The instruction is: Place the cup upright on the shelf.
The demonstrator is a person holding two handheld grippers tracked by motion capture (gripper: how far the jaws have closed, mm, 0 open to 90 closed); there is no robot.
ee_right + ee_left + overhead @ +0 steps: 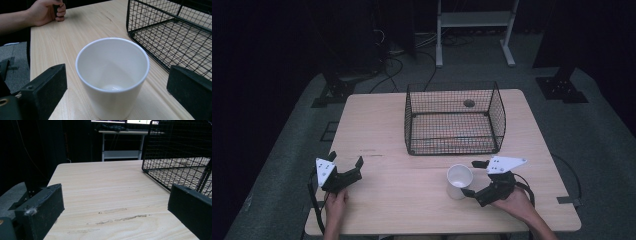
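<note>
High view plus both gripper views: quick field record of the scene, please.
surface: wooden table
cup: white cup, upright, empty, on the table in front of the basket
basket: black wire basket, open top, at the table's far middle
right gripper: right gripper, jaws open on either side of the cup, pads not touching it
left gripper: left gripper, jaws open, nothing between them, held near the table's left front

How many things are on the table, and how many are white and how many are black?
White: 1, the cup
Black: 1, the wire basket
Total: 2 things on the table, not counting the two grippers the person holds.
</note>
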